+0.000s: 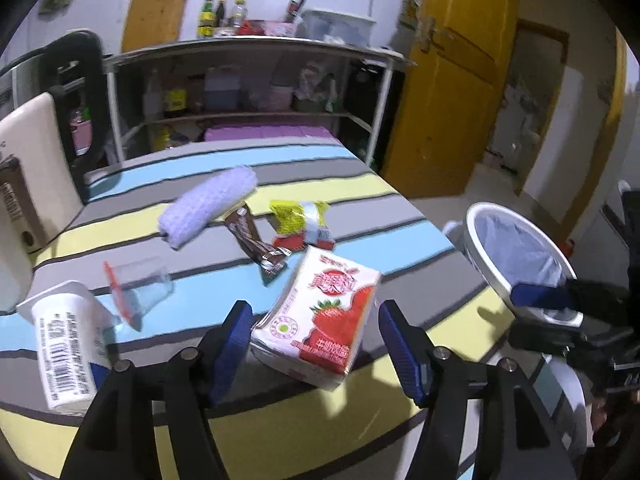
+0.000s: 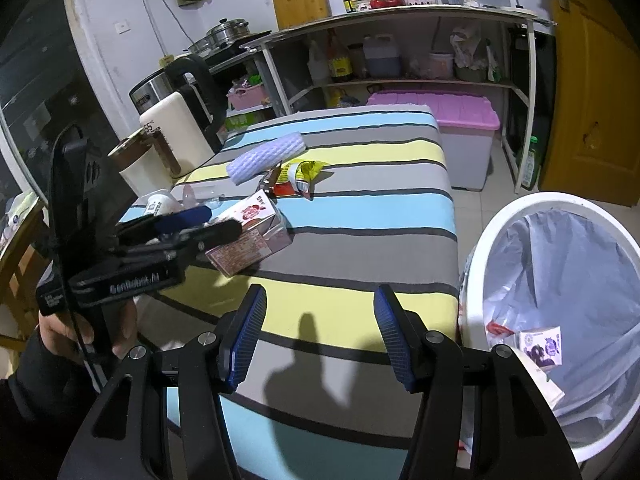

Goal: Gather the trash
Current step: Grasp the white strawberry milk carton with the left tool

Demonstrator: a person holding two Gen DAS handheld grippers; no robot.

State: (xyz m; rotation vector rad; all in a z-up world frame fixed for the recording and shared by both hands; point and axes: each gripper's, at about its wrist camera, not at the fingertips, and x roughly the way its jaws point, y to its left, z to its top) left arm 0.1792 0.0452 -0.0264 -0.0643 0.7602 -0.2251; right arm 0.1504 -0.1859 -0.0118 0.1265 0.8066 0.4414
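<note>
While the left gripper (image 1: 312, 344) stands spread wide, the strawberry milk carton (image 1: 320, 320) lies right between its blue pads, apparently untouched, resting on the striped tablecloth (image 1: 360, 184); its long axis runs away from the claw, tilted toward the upper right, so closing should catch the narrow sides; this hand is plainly nearer than the right gripper (image 2: 320, 336), which hangs released and empty beside the lined bin (image 2: 496, 216); the carton looks dented, white with red fruit print.

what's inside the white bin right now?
The white bin holds a pale blue liner bag. One purple-printed carton lies low in it, beside a red scrap. The near rim hides the bottom.
</note>
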